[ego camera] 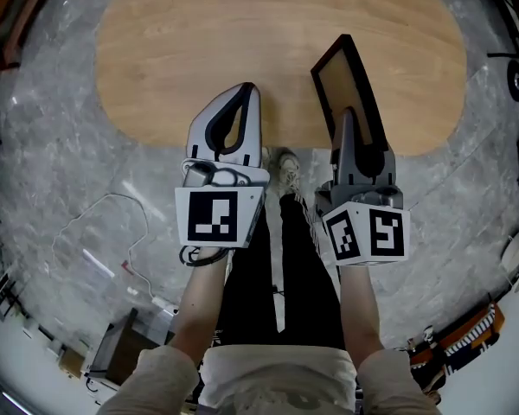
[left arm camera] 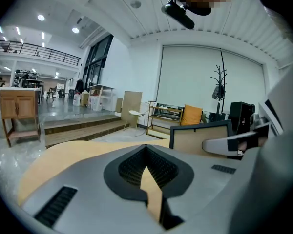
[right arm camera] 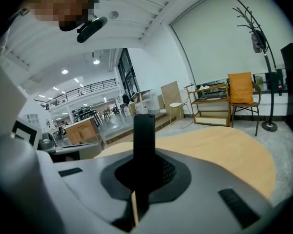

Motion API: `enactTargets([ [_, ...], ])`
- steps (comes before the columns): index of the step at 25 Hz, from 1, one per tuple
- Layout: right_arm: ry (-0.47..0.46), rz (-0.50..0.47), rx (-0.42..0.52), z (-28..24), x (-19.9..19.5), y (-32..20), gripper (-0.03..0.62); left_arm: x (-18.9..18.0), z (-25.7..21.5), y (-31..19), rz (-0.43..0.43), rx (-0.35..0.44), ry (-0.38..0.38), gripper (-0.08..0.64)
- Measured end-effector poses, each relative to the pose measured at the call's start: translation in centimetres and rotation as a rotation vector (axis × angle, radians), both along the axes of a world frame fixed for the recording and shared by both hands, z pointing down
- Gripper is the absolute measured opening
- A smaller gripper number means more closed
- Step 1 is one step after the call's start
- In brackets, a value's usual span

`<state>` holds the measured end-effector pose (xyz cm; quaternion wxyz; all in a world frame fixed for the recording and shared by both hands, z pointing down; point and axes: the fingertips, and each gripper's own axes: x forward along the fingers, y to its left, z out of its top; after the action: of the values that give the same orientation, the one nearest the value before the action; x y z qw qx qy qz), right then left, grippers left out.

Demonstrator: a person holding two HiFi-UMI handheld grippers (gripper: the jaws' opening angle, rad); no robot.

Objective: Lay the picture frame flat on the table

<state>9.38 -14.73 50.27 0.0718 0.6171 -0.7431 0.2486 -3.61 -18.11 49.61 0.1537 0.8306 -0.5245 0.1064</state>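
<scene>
Frame edge-on in right tongs, face overhead

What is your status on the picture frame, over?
Left gripper shut, empty. Right gripper shut on picture frame. Frame upright over table, not yet flat. Nothing seen in the way.

Left tongs closed and empty, right tongs clamped

The picture frame is black around a tan panel, the table pale wood-grain, the floor grey marbled, and the left gripper and right gripper grey with black-and-white square markers.
</scene>
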Motion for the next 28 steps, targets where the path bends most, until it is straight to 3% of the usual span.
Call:
enactTargets([
  [17,0.020,0.029,-0.073,3.6,0.1,0.7,0.015,0.2,2.5,0.3,0.014,-0.034,-0.015,0.008],
  [23,0.128,0.004,-0.095,5.0,0.5,0.2,0.015,0.3,3.2,0.2,0.013,-0.049,-0.017,0.008],
  [28,0.357,-0.053,-0.103,6.1,0.4,-0.1,0.015,0.3,3.5,0.5,0.016,-0.050,-0.025,0.008],
])
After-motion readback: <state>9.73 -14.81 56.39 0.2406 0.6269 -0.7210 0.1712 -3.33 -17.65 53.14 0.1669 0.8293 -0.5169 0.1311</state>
